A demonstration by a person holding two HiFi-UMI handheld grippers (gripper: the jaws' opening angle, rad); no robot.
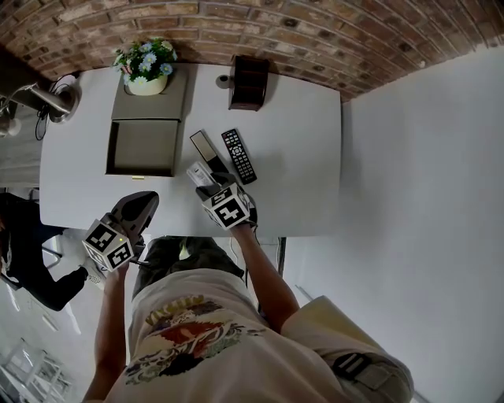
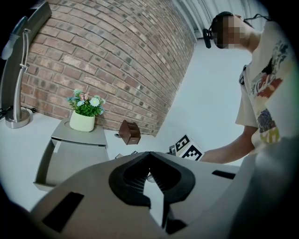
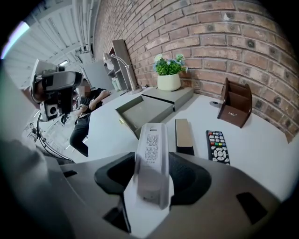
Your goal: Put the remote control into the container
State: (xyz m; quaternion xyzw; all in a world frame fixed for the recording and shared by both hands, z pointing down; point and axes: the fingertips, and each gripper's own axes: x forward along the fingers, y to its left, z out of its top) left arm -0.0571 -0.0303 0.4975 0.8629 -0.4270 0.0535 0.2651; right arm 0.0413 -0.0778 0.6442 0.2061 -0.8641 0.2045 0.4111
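A desk lamp (image 1: 47,98) is standing at the far left corner of the white table (image 1: 307,165), and a person in dark clothes (image 1: 27,260) is sitting beside the table's left edge. The left gripper (image 1: 144,198) is hovering at the near edge of the table, just in front of the grey container (image 1: 111,148). Its jaws are resting tip to tip with nothing between them. The container is lying open with its bare inside showing, and a potted plant (image 1: 147,79) is sitting on the flat grey part behind it, against the brick wall (image 1: 236,24).

To the right of the container's near corner, the right gripper (image 1: 209,183) is clamping the white remote control (image 1: 201,175) between its jaws. The jaws are pressing on its two long sides, its printed label is facing up, and its free end is pointing towards the container. The remote is outside the container, over the table beside it.

Just beyond the held remote, a slim dark bar with a tan top (image 1: 206,148) is lying flat on the table. A black remote with coloured buttons (image 1: 239,155) is lying next to it on the right, close by but apart. Farther back, a brown wooden holder (image 1: 249,82) is standing near the wall
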